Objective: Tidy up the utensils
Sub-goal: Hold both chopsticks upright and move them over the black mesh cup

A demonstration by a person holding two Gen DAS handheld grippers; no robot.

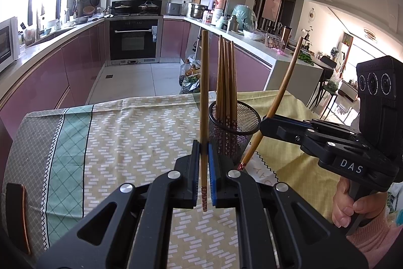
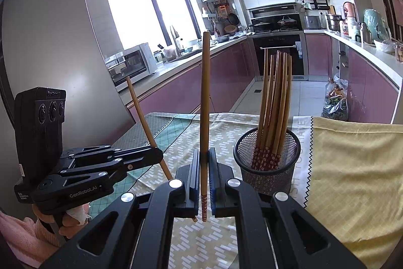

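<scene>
A black mesh cup [image 1: 234, 129] [image 2: 267, 160] stands on the table and holds several brown chopsticks [image 1: 226, 82] [image 2: 275, 102] upright. My left gripper [image 1: 204, 155] is shut on one chopstick [image 1: 204, 92], held upright just left of the cup. In the right wrist view the left gripper [image 2: 157, 155] holds that chopstick [image 2: 146, 127] tilted. My right gripper [image 2: 204, 163] is shut on another chopstick [image 2: 205, 102], upright, left of the cup. In the left wrist view the right gripper [image 1: 265, 122] holds its chopstick [image 1: 277, 97] leaning beside the cup's right rim.
The table is covered by a patterned cloth [image 1: 141, 132] and a yellow cloth [image 2: 352, 168]. A dark phone-like object [image 1: 16, 213] lies at the table's left edge. Kitchen counters [image 1: 50, 47], an oven [image 1: 133, 39] and a fridge [image 2: 50, 42] stand behind.
</scene>
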